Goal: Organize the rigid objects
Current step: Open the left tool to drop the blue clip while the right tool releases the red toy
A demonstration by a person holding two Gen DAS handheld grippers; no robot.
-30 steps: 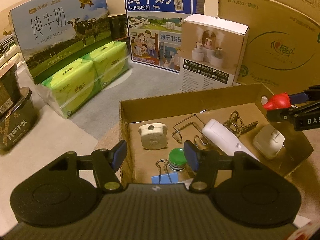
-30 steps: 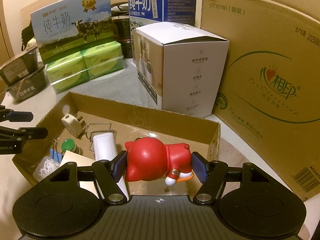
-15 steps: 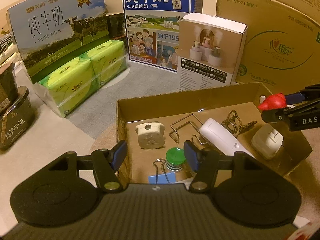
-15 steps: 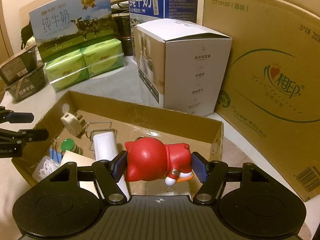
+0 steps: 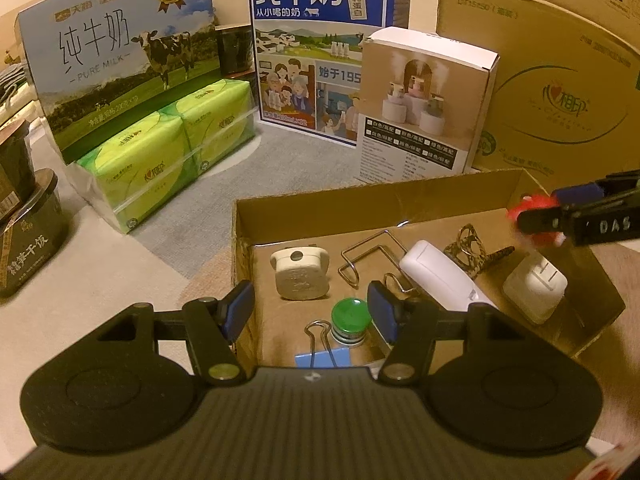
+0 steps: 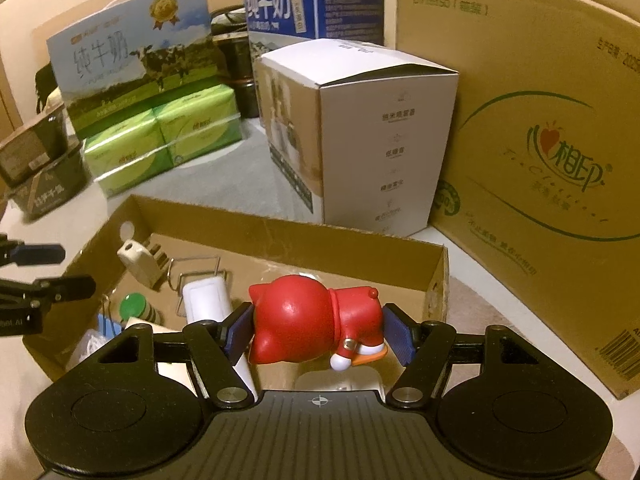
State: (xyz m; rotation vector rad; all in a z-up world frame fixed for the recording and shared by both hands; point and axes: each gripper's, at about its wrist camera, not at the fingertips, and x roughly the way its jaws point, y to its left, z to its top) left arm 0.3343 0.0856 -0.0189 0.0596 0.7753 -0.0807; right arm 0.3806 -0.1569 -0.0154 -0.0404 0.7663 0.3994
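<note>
A shallow cardboard tray (image 5: 320, 216) (image 6: 280, 236) holds a cream plug adapter (image 5: 300, 276) (image 6: 140, 264), a wire clip (image 5: 368, 256), a white oblong device (image 5: 436, 276) (image 6: 206, 300), a green-capped bottle (image 5: 350, 320) (image 6: 134, 306), a blue binder clip (image 5: 322, 352) and a white charger (image 5: 534, 284). My left gripper (image 5: 310, 312) hangs open over the tray's near left corner, nothing between its pads. My right gripper (image 6: 318, 334) is shut on a red toy figure (image 6: 312, 324) (image 5: 532, 208) lying sideways, held above the tray's right part.
Behind the tray stand a white product box (image 5: 424, 112) (image 6: 360, 128), a blue milk carton (image 5: 320, 40), a milk box with green tissue packs (image 5: 160, 152) and a large brown carton (image 6: 540, 140). Dark tins (image 5: 28, 240) sit at far left.
</note>
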